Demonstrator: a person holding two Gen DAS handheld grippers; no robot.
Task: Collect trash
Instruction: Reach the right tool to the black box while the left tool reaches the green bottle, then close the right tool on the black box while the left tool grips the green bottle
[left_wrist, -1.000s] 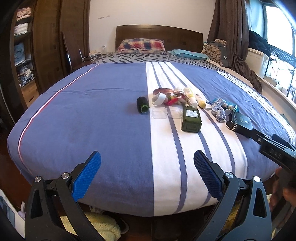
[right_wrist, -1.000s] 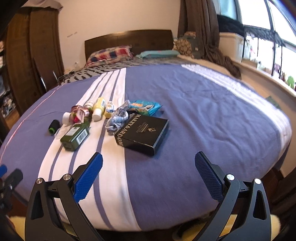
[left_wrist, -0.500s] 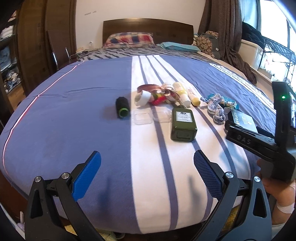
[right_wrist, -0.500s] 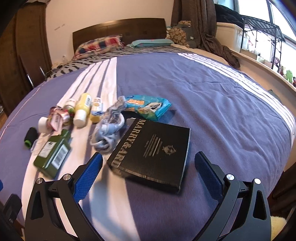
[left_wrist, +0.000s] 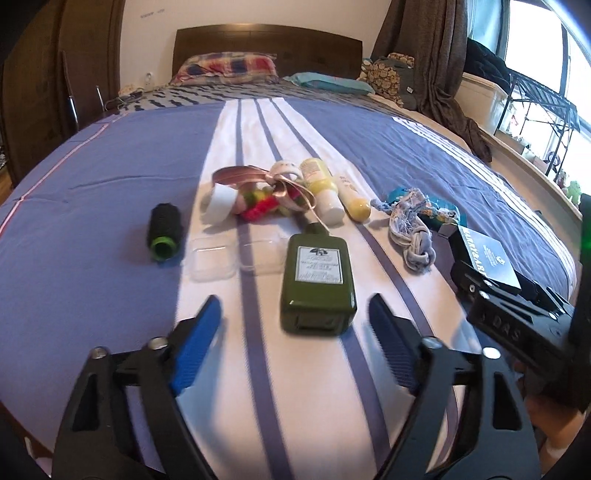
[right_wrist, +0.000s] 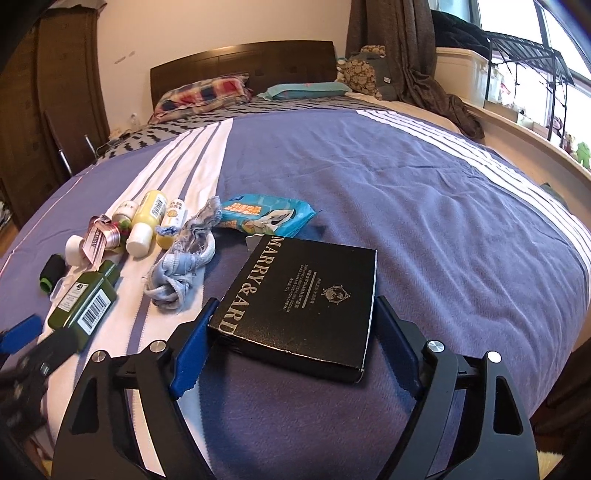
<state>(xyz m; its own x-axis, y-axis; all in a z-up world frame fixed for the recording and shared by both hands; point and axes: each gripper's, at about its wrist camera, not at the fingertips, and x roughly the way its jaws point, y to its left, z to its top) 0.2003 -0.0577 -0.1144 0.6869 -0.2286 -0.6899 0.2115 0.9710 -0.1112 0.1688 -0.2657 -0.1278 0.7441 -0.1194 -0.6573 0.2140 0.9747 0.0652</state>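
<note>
Right tongs (right_wrist: 291, 328): jaws apart, just been closing, straddling the near end of the black box (right_wrist: 299, 299); pads flank its edges, apparently not yet pressing. The straddle presumably prepares a grip across its width.

Left tongs (left_wrist: 295, 341): jaws apart, just been closing, nothing between them. The green bottle (left_wrist: 317, 275) lies just ahead, on the bed (left_wrist: 92, 177), centred for pickup.

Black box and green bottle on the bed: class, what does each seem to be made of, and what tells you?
Black box: probably printed cardboard, faintly glossy; thin pale cut edges and sharp folded corners. Green bottle: glossy glass or hard plastic, unclear which; bright highlights, rigid moulded base, paper-like label.
</note>
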